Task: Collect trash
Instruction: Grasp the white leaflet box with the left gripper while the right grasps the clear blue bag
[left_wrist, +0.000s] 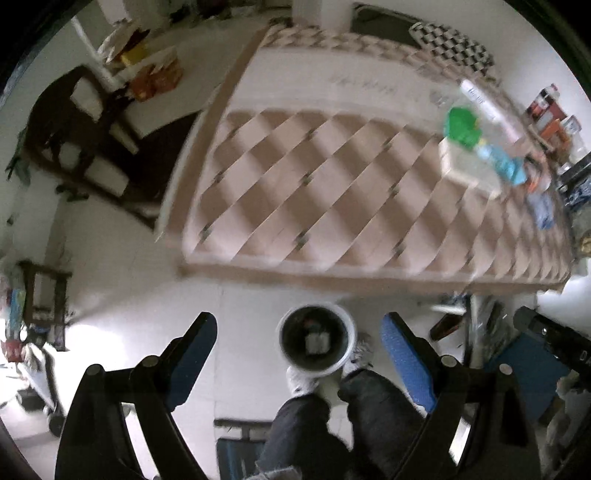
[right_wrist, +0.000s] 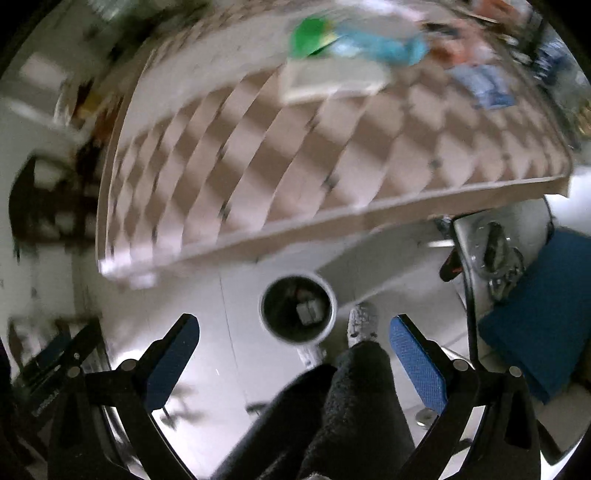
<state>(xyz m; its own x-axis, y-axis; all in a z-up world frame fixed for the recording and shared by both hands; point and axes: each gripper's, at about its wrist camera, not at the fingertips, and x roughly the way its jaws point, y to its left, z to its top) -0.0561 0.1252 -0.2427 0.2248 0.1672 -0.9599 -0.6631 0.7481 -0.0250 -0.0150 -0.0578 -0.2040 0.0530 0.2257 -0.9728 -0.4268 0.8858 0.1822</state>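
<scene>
Both views are taken from above, and both are smeared by motion. A bin (left_wrist: 317, 342) (right_wrist: 298, 309) with a pale rim and dark inside is seen standing on the white floor, just in front of the near edge of a table (left_wrist: 332, 192) (right_wrist: 258, 147) covered in a brown and cream diamond pattern. Small pale scraps can be made out at the bottom of the bin.

The left gripper (left_wrist: 300, 332) is spread wide, its blue-padded fingers (left_wrist: 404, 354) on either side of the bin in view, and nothing is held between them. The right gripper (right_wrist: 295, 334) is likewise spread wide and nothing is held in it.

On the far right part of the table, trash is seen lying together: a green piece (left_wrist: 461, 127) (right_wrist: 308, 37), a light blue piece (left_wrist: 508, 166) (right_wrist: 384, 46) beside it, and a pale flat box (left_wrist: 469, 166) (right_wrist: 332, 79) under or against them. A clear bottle (left_wrist: 484, 103) lies just beyond the green piece
</scene>
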